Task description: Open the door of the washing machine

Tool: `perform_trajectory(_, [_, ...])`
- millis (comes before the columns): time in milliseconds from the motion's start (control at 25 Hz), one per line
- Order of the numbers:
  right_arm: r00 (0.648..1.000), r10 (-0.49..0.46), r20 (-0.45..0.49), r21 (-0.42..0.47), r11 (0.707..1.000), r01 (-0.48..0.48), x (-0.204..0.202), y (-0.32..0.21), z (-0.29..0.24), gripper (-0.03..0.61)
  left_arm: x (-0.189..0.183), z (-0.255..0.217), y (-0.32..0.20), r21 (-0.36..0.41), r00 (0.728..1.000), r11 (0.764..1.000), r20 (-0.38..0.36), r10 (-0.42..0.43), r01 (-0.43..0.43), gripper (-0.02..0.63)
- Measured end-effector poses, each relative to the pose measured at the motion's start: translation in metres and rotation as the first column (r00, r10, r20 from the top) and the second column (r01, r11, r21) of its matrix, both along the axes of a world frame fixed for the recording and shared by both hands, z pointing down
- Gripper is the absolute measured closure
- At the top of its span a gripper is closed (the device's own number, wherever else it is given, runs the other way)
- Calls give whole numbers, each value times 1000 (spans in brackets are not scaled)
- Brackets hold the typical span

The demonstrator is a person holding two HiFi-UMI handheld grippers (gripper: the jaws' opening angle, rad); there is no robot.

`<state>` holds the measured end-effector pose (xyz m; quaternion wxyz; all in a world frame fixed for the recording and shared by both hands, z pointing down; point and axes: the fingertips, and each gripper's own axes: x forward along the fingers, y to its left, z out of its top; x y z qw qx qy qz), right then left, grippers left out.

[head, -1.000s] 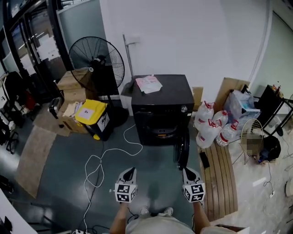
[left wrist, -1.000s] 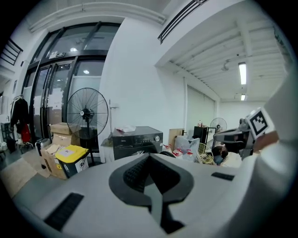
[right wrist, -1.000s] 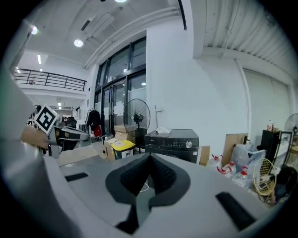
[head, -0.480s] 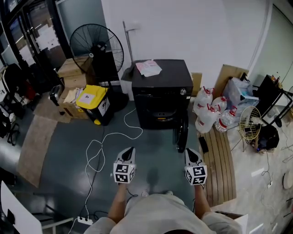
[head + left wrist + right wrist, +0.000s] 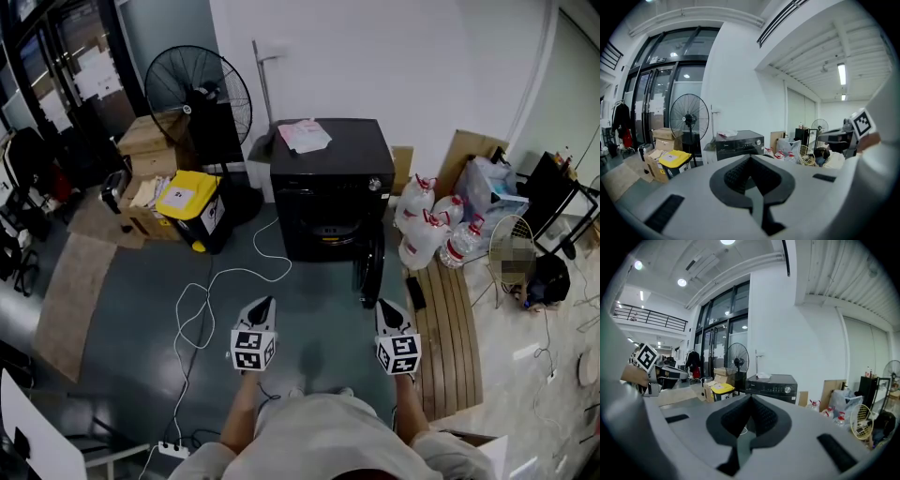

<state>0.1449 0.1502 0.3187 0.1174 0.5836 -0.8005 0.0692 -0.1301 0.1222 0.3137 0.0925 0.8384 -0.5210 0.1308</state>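
At the far left of the head view stand cardboard boxes (image 5: pixel 150 141) and a black pedestal fan (image 5: pixel 199 92), with a yellow-lidded bin (image 5: pixel 190 217) on the grey floor just in front of them. A white cable (image 5: pixel 220 281) loops across the floor toward the person. The left tongs (image 5: pixel 264 306) are held over the floor, well apart from the machine; the left gripper view shows their jaws pressed together with nothing between them. Ahead, between the two tools, the black washing machine (image 5: pixel 330 178) sits against the white wall with some papers (image 5: pixel 304 136) lying on its top. Its round door (image 5: pixel 372 274) is already swung out at the front right corner, edge-on to the camera. The right tongs (image 5: pixel 386 307) hover near that door, on the person's side and apart from it, and the right gripper view shows their jaws likewise closed on nothing. Further right, clear water bottles (image 5: pixel 424 246) stand beside the machine, next to wooden slats (image 5: pixel 450 347) on the floor
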Motion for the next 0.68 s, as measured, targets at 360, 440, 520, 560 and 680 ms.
perform_trajectory(360, [1000, 3, -9, -11, 1000, -3, 3, 1, 2, 580, 5, 4, 1, -12, 1000, 1000, 4, 11, -11, 606])
perform_trajectory(440, [1000, 4, -9, -13, 1000, -4, 5, 0, 4, 580, 6, 6, -1, -14, 1000, 1000, 8, 13, -13, 606])
perform_trajectory(520, [1000, 5, -10, -15, 1000, -5, 6, -1, 5, 580, 7, 7, -4, -13, 1000, 1000, 10, 15, -14, 606])
perform_trajectory(560, [1000, 5, -11, -16, 1000, -5, 6, -2, 6, 580, 7, 7, -4, -13, 1000, 1000, 10, 15, -15, 606])
perform_trajectory(680, [1000, 4, -12, -17, 1000, -5, 5, -1, 8, 580, 6, 8, -4, -13, 1000, 1000, 10, 16, -16, 606])
